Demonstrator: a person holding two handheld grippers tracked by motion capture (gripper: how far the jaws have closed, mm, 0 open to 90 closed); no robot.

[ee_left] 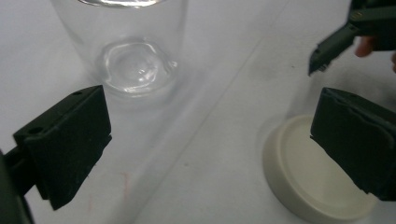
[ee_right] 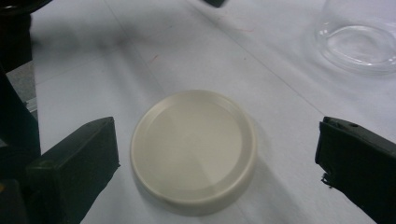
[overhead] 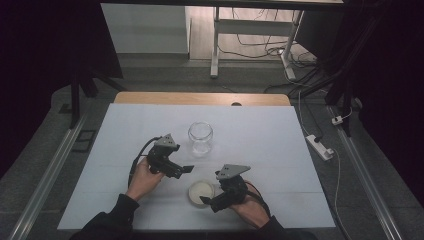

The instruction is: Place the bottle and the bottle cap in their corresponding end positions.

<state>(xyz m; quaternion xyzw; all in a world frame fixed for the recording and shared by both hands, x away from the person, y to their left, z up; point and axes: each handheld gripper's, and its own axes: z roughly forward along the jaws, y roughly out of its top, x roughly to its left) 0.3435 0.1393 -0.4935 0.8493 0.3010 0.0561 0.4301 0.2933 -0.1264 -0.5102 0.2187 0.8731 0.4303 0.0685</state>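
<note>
Both tongs stand wide open and hold nothing: the right tongs (ee_right: 215,158) straddle the cream lid (ee_right: 194,150) lying flat at the centre of the right gripper view, while the left tongs (ee_left: 210,140) hover near the empty glass jar (ee_left: 126,51) at the upper left of the left gripper view. The lid is low and flat, so the jaws could skid over its rim or push it along the white worktop (overhead: 260,135). The unheld jar could tip if either tongs bump it.

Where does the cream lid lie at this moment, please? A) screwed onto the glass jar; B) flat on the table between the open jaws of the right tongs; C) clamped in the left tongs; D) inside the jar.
B: in the right gripper view the cream lid lies flat on the white table, untouched between the wide-open jaws of the right tongs, while the glass jar stands open, apart from it.
</note>
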